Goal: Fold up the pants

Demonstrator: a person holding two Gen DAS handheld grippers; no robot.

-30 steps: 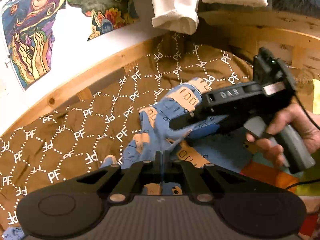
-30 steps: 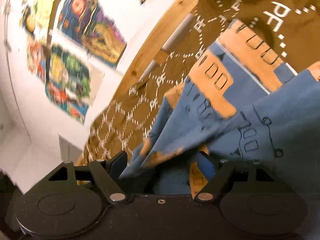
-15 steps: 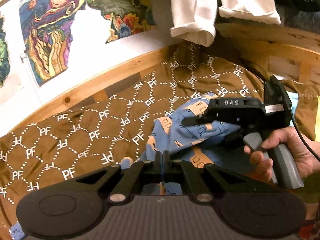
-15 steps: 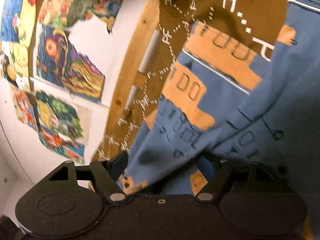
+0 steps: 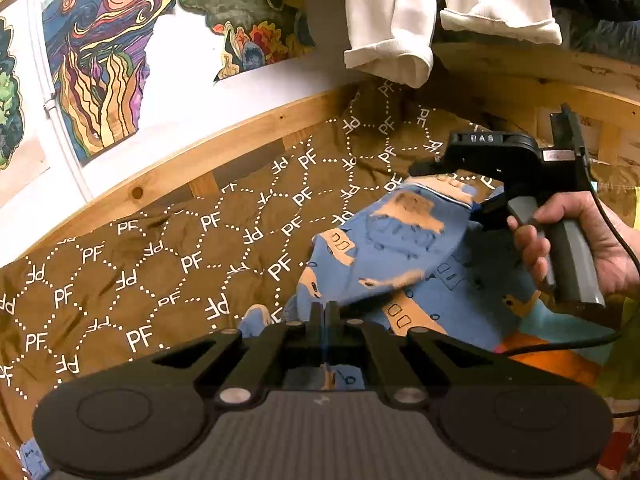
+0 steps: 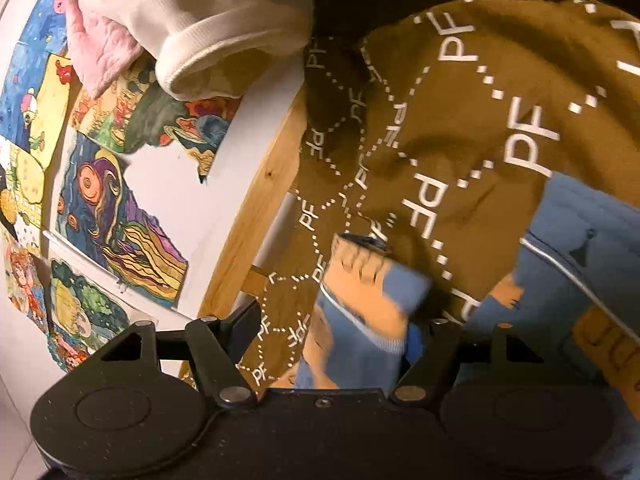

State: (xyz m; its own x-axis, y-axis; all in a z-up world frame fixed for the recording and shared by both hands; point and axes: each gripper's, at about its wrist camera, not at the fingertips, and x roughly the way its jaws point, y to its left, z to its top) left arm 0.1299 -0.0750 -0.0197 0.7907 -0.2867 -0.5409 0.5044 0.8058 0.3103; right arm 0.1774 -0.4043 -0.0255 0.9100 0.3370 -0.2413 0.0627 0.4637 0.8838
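Both grippers, left (image 5: 325,312) and right (image 6: 340,320), pinch the bunched pants (image 5: 400,248) over the bed (image 5: 160,264); folding looks barely begun.

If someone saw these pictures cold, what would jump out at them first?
Probably the blue pants with orange patches, bunched mid-frame on the brown bedspread printed with white PF letters. The right gripper reaches over them from the right, and colourful swirling paintings hang on the white wall behind.
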